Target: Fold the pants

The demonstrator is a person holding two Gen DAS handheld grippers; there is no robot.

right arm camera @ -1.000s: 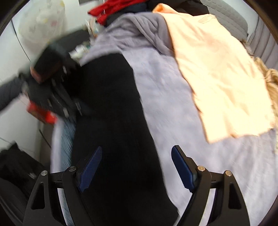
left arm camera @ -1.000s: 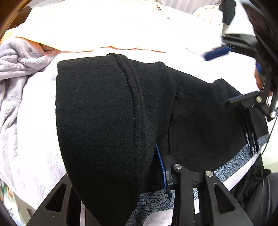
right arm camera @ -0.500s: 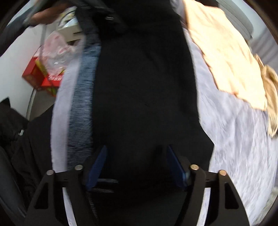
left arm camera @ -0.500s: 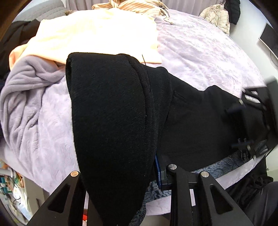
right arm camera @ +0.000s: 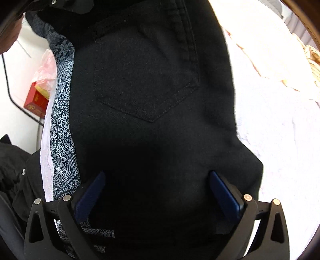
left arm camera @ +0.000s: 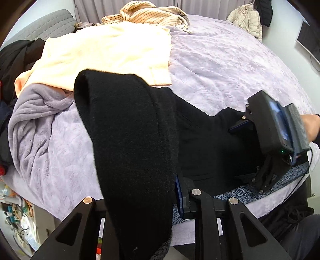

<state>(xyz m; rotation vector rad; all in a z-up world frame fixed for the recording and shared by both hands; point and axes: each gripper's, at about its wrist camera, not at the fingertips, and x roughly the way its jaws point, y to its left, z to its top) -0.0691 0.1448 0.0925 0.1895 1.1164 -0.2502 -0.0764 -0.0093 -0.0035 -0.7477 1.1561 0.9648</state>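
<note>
Black pants (left arm camera: 200,140) lie on a lilac bed cover (left arm camera: 230,66) near the bed's front edge. My left gripper (left arm camera: 140,200) is shut on a fold of the pants (left arm camera: 128,140), which drapes over and between its fingers and is held up above the bed. My right gripper (right arm camera: 156,192) is open, its blue pads (right arm camera: 224,192) spread either side of the pants' seat just below the back pocket (right arm camera: 148,80). The right gripper also shows in the left wrist view (left arm camera: 276,136), low over the waist end of the pants.
A cream blanket (left arm camera: 108,54) and a striped garment (left arm camera: 148,14) lie further back on the bed. A grey fleece (left arm camera: 34,112) is bunched at the left. A blue patterned cloth (right arm camera: 62,124) lies under the pants along the bed edge. A red box (right arm camera: 36,102) sits on the floor.
My left gripper has lifted the pant fold higher and pulled back. My right gripper has swung down and moved close over the seat of the pants, staying open.
</note>
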